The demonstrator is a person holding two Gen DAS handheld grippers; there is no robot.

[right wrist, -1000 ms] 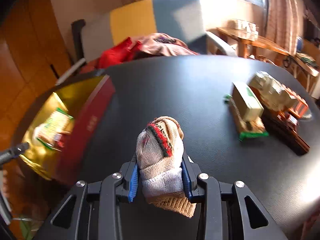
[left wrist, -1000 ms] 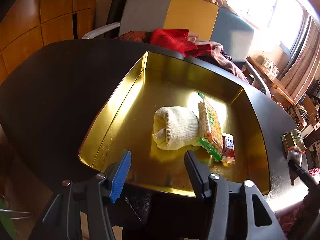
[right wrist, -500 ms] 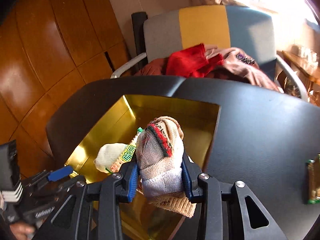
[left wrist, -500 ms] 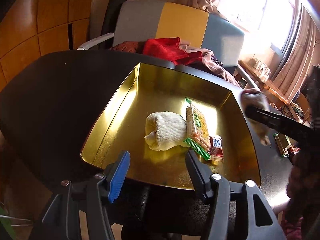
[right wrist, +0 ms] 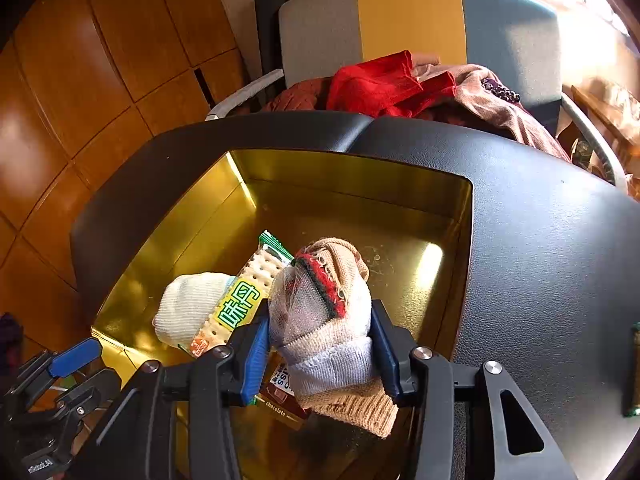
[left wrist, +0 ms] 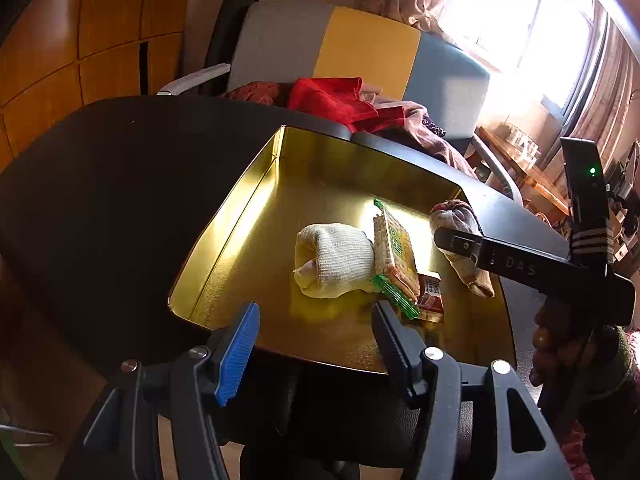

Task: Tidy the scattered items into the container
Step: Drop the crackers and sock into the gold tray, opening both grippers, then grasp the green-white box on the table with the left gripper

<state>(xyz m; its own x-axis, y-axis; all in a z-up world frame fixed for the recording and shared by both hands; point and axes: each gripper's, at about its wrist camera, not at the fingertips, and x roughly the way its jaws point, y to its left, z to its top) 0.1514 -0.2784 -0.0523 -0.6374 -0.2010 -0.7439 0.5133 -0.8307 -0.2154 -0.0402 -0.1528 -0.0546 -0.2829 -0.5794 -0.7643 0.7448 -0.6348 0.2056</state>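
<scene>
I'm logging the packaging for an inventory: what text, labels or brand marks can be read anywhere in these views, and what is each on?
"味母": green label of the cracker pack in the gold tray.
"chocolate": brown wrapper under the sock held by the right tool; its other print is too cut off to read.
"DAS": the right tool's arm, left wrist view.
Small print on the left tool: too small to read.

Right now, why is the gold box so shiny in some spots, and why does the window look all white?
In the left wrist view, sunlight blows the window out to white and glares off the gold box along its left wall. In the right wrist view, a bright patch sits on the box floor, and the table edge bends from the fisheye lens.
</scene>
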